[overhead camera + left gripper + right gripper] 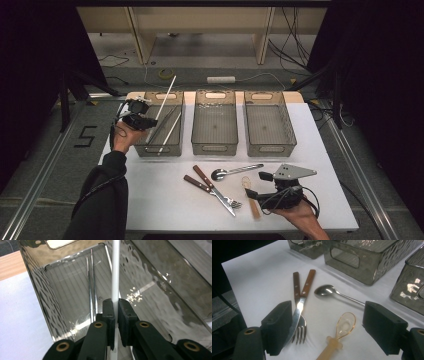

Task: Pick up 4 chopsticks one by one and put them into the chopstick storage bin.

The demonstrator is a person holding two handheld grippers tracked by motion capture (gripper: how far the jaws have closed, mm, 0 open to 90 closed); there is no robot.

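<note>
The left gripper (115, 306) held its jaws closed on the thin white plastic chopstick (115, 270), tilted over the smoky transparent left bin (176, 145) at ten o'clock, probably to join the metal chopsticks (91, 290) inside, while the right gripper (332, 327) waited wide open above the cutlery at five o'clock.

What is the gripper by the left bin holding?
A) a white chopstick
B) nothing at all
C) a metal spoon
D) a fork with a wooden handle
A: in the left gripper view the left gripper has its jaws shut on a white chopstick, held over the left bin, where two metal chopsticks already lie.
</note>
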